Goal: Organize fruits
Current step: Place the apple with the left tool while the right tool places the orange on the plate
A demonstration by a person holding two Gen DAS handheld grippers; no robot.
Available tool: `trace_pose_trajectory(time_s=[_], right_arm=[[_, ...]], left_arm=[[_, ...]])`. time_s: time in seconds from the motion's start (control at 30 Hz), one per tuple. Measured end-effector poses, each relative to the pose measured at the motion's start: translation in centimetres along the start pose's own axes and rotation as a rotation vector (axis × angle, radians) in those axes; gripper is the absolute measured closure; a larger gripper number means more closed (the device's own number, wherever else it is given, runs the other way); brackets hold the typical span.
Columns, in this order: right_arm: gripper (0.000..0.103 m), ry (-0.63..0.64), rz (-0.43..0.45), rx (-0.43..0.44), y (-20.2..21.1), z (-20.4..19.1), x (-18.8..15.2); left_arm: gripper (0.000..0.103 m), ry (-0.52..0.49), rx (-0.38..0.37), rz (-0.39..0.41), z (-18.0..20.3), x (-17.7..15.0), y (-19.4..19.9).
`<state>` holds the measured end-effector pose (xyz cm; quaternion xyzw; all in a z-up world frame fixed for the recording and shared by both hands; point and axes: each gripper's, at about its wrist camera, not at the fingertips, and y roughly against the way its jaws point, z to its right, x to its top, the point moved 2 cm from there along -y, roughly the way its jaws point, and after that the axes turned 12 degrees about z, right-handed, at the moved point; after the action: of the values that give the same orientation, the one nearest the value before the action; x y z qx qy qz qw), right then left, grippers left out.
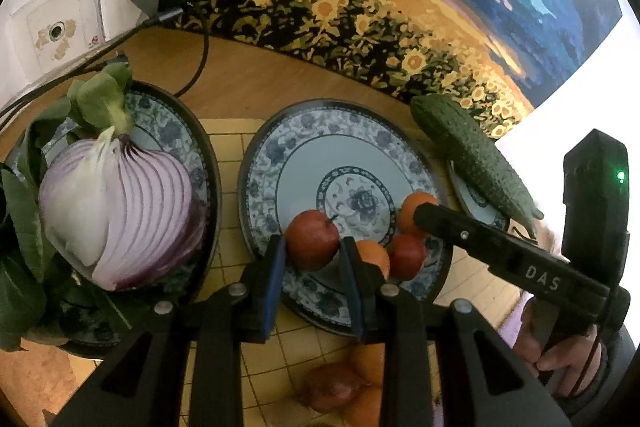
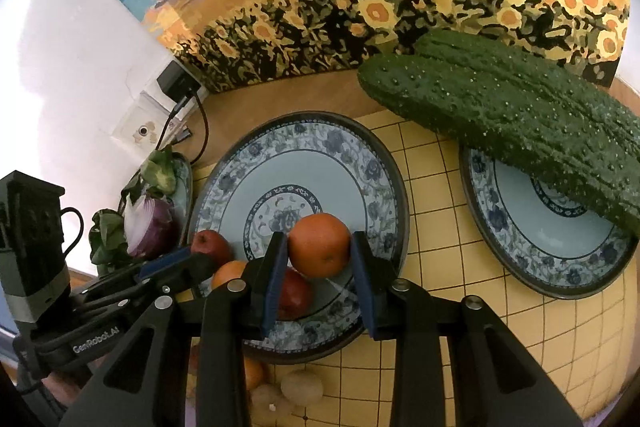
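On counter (image 2: 448,187), yellow grid mat under three blue-patterned plates. Right plate (image 2: 548,263) carries big cucumber (image 2: 512,119), left plate (image 1: 176,131) has half red onion (image 1: 120,207) plus greens. Middle plate (image 2: 304,187) holds your fruit. Your right tongs (image 2: 319,267) pinching orange (image 2: 319,245) just above it; your left tongs (image 1: 313,267) close around red apple (image 1: 312,239), both pads touching.

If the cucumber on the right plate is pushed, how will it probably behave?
The cucumber looks stiff, so it would likely move as one piece. It overhangs the plate's rim, so a push may make it pivot or tip off. Its round body may roll, though the bumpy skin probably gives some grip.
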<state>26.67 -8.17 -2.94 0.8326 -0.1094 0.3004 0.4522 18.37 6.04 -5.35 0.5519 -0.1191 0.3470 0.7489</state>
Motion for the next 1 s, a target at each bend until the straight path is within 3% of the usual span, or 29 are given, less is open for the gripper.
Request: trace_pose_trajectory(time_s=[0.63,1.0], right_arm=[[0.067,-0.059,-0.015,0.0,0.0,0.5,-0.1],[0.066,-0.091,0.019,-0.02,1.4,0.9,-0.1]], left_arm=[[0.072,0.001,0.017,-0.009,-0.1,0.2,-0.4],[0.058,-0.016,0.014,0.03,0.7,0.5,0.9]])
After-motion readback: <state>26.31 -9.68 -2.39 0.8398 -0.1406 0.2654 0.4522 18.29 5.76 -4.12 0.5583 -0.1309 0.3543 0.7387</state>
